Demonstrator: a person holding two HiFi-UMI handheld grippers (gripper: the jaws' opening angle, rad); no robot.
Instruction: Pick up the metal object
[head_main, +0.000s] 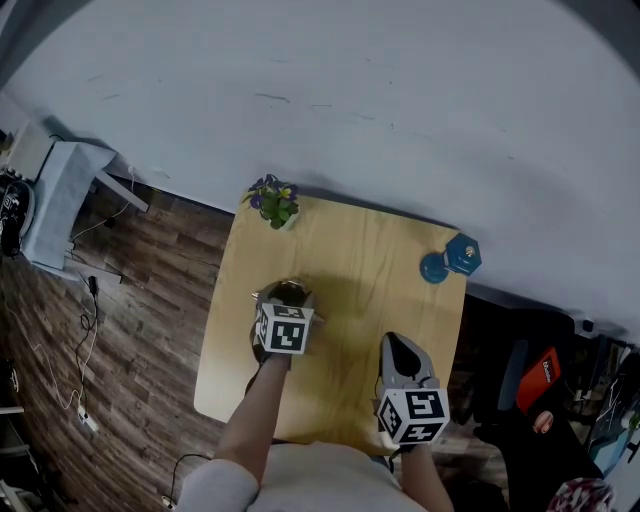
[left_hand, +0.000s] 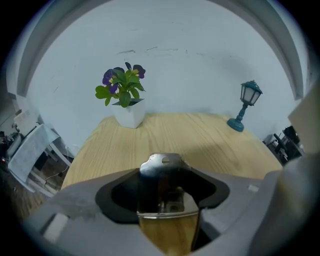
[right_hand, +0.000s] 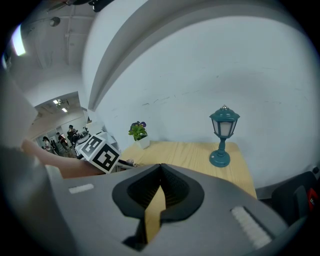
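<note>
We log the metal object (left_hand: 161, 165), shiny plate with a slotted round mark on its far tab, left of centre on the table (left_hand: 210, 135), pinched by left claw (left_hand: 162, 192), head view mostly hides it behind marker cube (head_main: 283, 330), right claw (right_hand: 160, 169) pressed together, empty.

The head camera is looking steeply down at the desk (head_main: 340, 250); both low cameras are facing across it, sharing the teal lamp (right_hand: 224, 125).

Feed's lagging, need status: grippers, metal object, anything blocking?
Left gripper jaws closed on metal object, low on table. Right gripper shut, empty, held back. Plant, lamp far off; nothing blocking.
</note>
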